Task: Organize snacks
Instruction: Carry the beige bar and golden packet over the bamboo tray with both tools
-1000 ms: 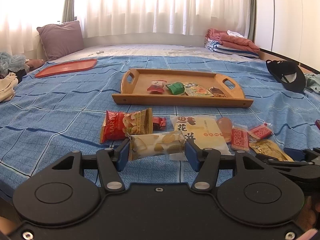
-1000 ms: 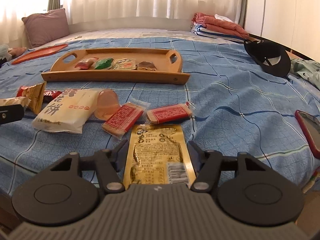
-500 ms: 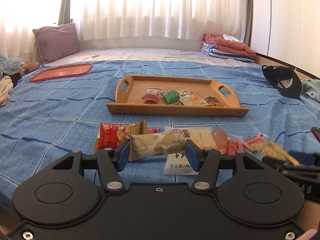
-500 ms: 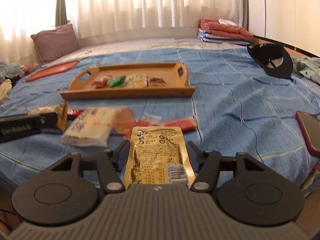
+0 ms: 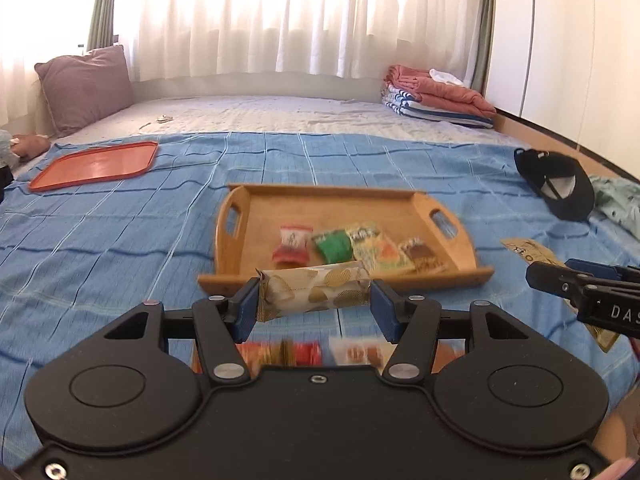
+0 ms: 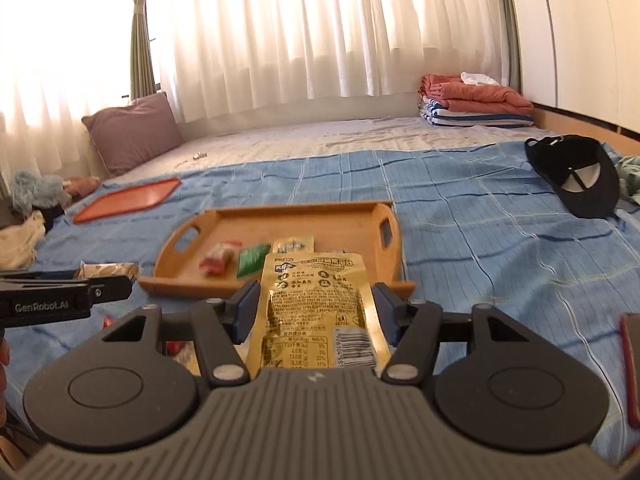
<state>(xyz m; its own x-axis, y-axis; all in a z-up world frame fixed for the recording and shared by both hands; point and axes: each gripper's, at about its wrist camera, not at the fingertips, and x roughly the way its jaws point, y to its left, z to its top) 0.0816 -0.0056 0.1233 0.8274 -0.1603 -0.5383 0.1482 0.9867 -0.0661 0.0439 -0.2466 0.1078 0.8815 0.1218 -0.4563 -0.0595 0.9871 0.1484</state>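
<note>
Left wrist view showed the left gripper (image 5: 314, 300) angled down toward the bed, raised clear of the blue bedspread (image 5: 120, 248). Its blue pads (image 5: 245, 312) pressed on the two ends of a pale snack pack (image 5: 314, 290) printed with golden rounds, which lay crosswise between them, so the jaws stood partly apart at the pack's length. Beyond it, at 12 o'clock, sat the wooden tray (image 5: 464, 240), already holding a red-and-white candy (image 5: 292, 242), a green packet (image 5: 334, 245), a yellow-orange packet (image 5: 374, 246) and a brown one (image 5: 420, 256) along its near side. Loose snacks (image 5: 304, 352) lay blurred on the bedspread just under the fingers. At 3 o'clock the right gripper (image 5: 580, 288) came in from the edge with its own packet edge-on.

Right wrist view had the right gripper (image 6: 314, 308) likewise tipped downward and lifted, its pads clamped on the sides of a gold pouch (image 6: 316, 312) that stood lengthwise between them (printed back and barcode facing the camera); the jaws were partly apart, at the pouch's width. The tray's near rim (image 6: 184, 284) lay at 12 o'clock behind the pouch. The left gripper's finger (image 6: 80, 294) reached in at 9 o'clock.

Open bedspread ran on both sides of the tray. An orange tray (image 5: 96, 164) lay well off at 10 o'clock, a black cap (image 5: 560, 184) at 2 o'clock, and a red-edged phone (image 6: 632, 364) at the right edge near 4 o'clock. The tray's far half was bare wood.
</note>
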